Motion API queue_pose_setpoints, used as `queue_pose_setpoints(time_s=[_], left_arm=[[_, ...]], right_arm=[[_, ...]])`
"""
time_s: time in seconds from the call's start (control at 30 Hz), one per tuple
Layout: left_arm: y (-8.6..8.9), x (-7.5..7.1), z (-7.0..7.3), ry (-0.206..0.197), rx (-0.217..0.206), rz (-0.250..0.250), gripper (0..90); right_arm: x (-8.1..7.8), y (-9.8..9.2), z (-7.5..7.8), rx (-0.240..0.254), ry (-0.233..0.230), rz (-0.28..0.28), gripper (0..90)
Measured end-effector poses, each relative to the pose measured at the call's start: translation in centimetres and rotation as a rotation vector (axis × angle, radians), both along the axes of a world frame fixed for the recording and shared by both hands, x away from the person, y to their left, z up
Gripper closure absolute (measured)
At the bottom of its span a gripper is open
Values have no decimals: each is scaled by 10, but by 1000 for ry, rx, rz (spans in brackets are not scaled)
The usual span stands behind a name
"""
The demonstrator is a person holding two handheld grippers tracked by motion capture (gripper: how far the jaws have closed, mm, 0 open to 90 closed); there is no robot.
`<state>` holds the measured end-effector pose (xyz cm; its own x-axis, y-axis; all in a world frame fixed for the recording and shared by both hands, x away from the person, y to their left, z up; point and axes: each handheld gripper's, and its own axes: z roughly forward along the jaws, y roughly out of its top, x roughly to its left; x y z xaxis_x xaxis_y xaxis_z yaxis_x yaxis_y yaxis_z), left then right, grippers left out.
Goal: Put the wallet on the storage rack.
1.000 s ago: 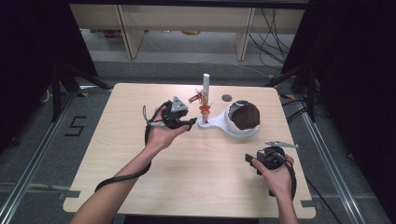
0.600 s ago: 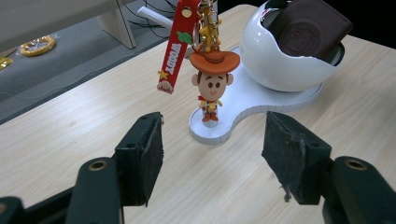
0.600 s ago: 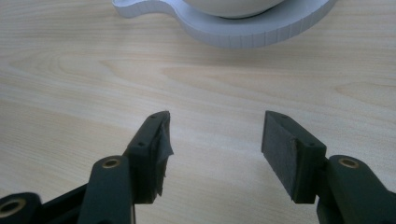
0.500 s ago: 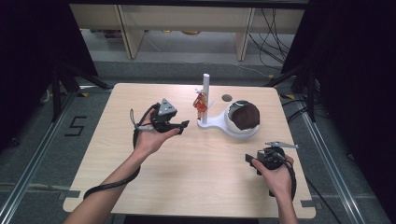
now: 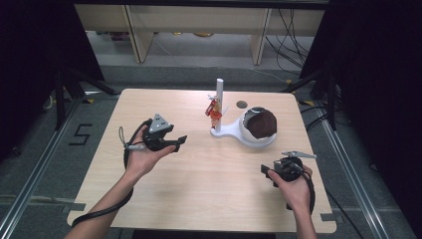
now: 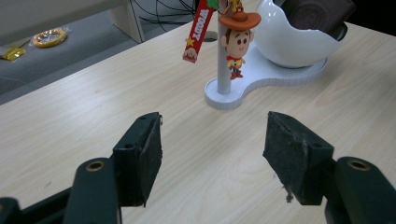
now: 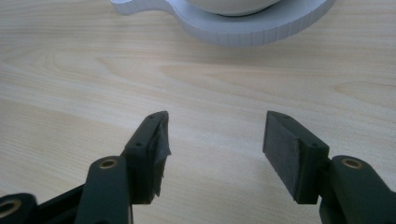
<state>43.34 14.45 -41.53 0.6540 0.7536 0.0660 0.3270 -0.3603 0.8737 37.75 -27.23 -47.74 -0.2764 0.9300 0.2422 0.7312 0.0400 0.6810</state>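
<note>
A white stand (image 5: 222,132) with an upright pole (image 5: 219,92) is at the table's middle back. A cowboy-figure keychain (image 5: 214,110) with a red strap hangs on the pole. In the left gripper view the figure (image 6: 237,39) hangs free beside the red strap (image 6: 198,30). My left gripper (image 5: 180,142) is held left of the stand, clear of it. Its jaws have just been opening and stand open (image 6: 212,140) with nothing between them. My right gripper (image 5: 266,172) rests open near the front right, empty (image 7: 215,135).
The stand's base carries a white bowl (image 5: 246,137) with a dark brown thing (image 5: 261,123) inside it. A small dark round mark (image 5: 242,104) lies behind the bowl. The base's ribbed edge (image 7: 252,25) is just ahead of my right gripper. Shelving legs and cables lie beyond the table.
My left hand has drawn back to the left, away from the pole and the keychain, and its jaws stand wider. The right hand has kept still.
</note>
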Motion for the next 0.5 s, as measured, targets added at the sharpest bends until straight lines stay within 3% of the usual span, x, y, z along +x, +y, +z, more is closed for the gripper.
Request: queue_pose_setpoints(time_s=[0.27, 0.37, 0.4, 0.43, 0.5], left_arm=[[17, -16, -11, 9, -13, 23, 357], [25, -23, -17, 10, -20, 30, 355], [27, -25, -18, 14, -19, 35, 355], [29, -27, -21, 15, -23, 34, 354], [32, -28, -22, 17, -20, 33, 352]], right_arm=[[0, 0, 0, -7, 2, 3, 410], [1, 0, -3, -36, -21, 6, 408], [1, 2, -2, -21, -9, -7, 408], [1, 0, -4, -43, -36, 16, 407], [1, 0, -3, -31, -26, 11, 406]])
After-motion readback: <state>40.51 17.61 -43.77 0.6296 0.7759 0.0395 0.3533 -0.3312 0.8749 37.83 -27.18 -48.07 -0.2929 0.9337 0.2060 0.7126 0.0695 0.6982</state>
